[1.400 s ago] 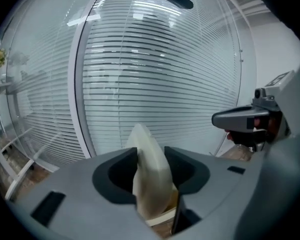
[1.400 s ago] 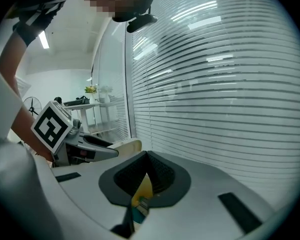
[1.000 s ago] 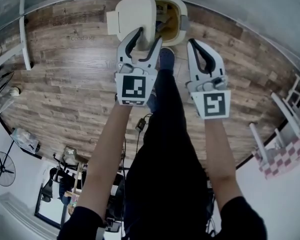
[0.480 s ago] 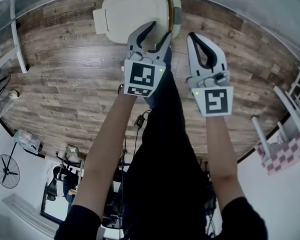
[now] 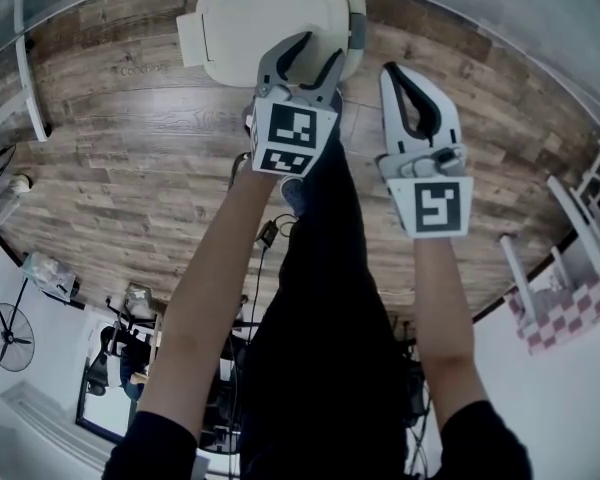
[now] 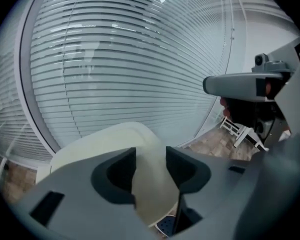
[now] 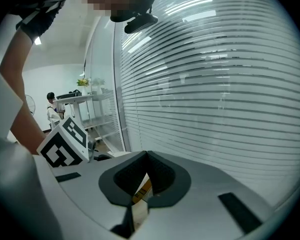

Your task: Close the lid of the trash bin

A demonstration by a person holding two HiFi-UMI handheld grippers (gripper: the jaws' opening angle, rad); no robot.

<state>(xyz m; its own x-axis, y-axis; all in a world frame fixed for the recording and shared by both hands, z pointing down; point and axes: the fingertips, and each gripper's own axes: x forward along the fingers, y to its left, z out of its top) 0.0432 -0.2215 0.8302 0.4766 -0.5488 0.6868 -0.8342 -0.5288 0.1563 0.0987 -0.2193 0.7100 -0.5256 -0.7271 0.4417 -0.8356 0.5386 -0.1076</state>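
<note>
Cream plastic lid (image 5: 270,23) lies flat on the bin (image 5: 356,30) at the top of the head view, on the wooden floor (image 5: 130,168) and close to the glass wall. The left hand-held gripper (image 5: 320,48) is over the near right part of the lid, with its jaws apart. The right hand-held gripper (image 5: 395,71) is just beside the bin, to the right and off the lid, with its jaws together and nothing in them. The person's dark leg (image 5: 330,268) runs between the two arms up to the bin. A fan (image 5: 5,338) stands far to the left, and white frames (image 5: 580,228) and a pink checked cloth (image 5: 570,313) are far to the right. None of them is near the bin.

In the left gripper view the left hand-held gripper (image 6: 150,154) is partly open, and its jaws have just been closing a little. The lid (image 6: 105,144) fills the gap between them, but I cannot tell if the pads touch it. Behind it are the blinds (image 6: 130,59). The right hand-held gripper (image 6: 240,84) shows from the side at the right.

In the right gripper view the right hand-held gripper (image 7: 146,156) has its tips meeting and grips nothing. The marker cube (image 7: 65,144) of the left one is at the left. The blinds (image 7: 215,84) fill the right side, and a person (image 7: 52,111) stands far back by a shelf (image 7: 90,109).
</note>
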